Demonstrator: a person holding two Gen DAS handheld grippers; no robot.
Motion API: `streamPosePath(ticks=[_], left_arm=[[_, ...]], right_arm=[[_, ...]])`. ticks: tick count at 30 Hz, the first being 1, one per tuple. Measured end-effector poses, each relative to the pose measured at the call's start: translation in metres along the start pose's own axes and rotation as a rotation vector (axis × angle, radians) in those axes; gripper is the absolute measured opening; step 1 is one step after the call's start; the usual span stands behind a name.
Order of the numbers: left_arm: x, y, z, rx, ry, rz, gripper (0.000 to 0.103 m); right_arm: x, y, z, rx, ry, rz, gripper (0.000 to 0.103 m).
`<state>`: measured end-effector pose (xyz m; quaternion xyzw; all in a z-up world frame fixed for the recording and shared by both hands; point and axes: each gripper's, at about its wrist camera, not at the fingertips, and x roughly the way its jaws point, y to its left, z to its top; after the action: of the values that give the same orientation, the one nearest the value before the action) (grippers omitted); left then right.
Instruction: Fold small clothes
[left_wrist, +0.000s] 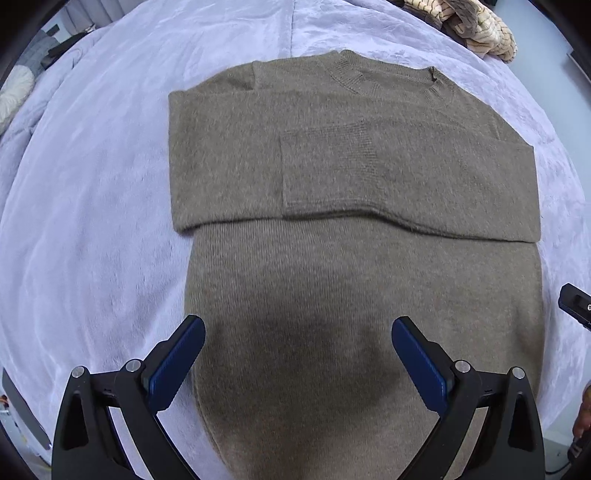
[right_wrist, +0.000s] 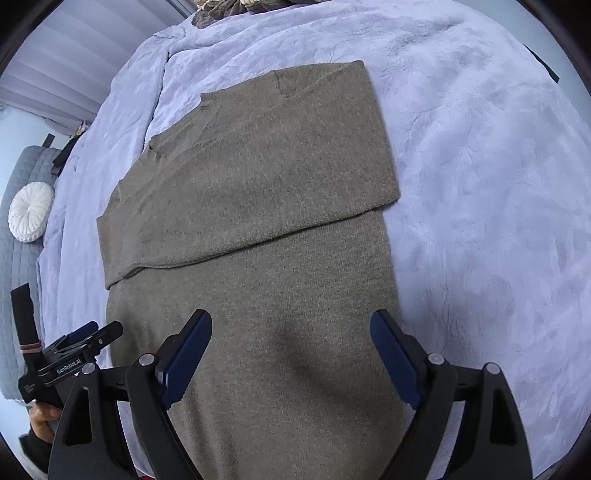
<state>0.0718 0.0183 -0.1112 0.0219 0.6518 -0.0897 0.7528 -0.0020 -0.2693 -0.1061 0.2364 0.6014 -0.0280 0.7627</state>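
One fuzzy knit sweater (left_wrist: 351, 206), plush blanket (left_wrist: 92, 221).

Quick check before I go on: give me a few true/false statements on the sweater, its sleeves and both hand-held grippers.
1. The sweater lies flat on the lavender blanket. True.
2. Both sleeves stretch straight out to the sides. False: they are folded across the chest.
3. The left hand-held gripper is open and holds nothing. True.
4. The right hand-held gripper is clamped on the hem. False: its jaws are spread apart above the lower body, holding nothing.
5. The sweater's bottom half is already folded up to the collar. False: the lower body is still laid out flat.
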Motion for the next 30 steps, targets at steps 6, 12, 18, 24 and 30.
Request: streamPosePath(ticks=[6,12,18,24,30], left_arm=[[-0.008,0.002,-0.021,0.010,0.019,0.004,0.102],[-0.018,0.003,-0.053,0.032,0.041,0.014,0.102],[-0.023,0.013,-0.094,0.029,0.077,0.022,0.102],[-0.027,0.033,-0.129,-0.008,0.117,-0.073,0.102],[-0.017,0.059,-0.160,-0.035,0.187,-0.213,0.102]], right_arm=[[-0.004,-0.010,-0.016,0.072,0.033,0.071,0.090],[-0.014,-0.022,-0.042,0.133,0.057,0.122,0.090],[-0.018,-0.036,-0.071,0.187,0.087,0.136,0.090],[-0.015,-0.047,-0.095,0.218,0.129,0.132,0.090],[-0.016,-0.065,-0.111,0.218,0.176,0.078,0.090]])
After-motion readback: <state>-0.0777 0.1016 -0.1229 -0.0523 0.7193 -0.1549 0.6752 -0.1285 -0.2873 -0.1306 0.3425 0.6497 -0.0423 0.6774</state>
